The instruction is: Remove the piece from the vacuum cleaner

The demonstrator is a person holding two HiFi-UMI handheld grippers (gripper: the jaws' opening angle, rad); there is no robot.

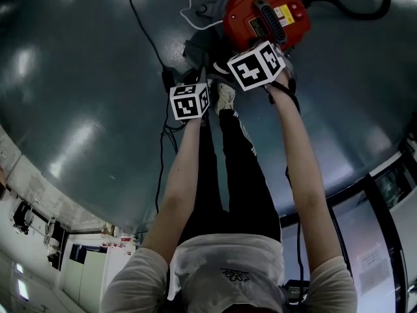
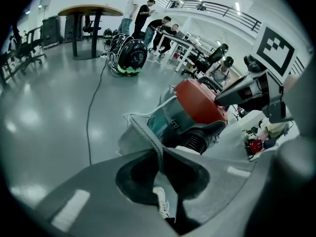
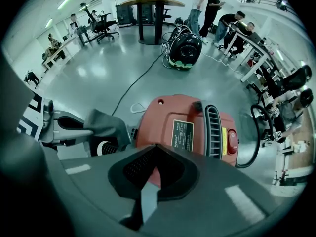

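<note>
Two grippers meet at the red vacuum cleaner (image 1: 264,15), which sits on a glossy grey floor (image 1: 78,77) that mirrors the ceiling lights. The left gripper (image 2: 160,152) has its jaws closed on a grey fabric piece (image 2: 136,135) lying against the vacuum's near end. The right gripper (image 3: 155,149) has its jaws together, nothing visible between them, with the tips just over the red housing. A black cable (image 2: 89,117) trails across the floor toward a round table (image 3: 153,3) and a black domed machine (image 3: 185,48). People (image 2: 143,14) stand at desks beyond, below a railed balcony (image 2: 217,6).
</note>
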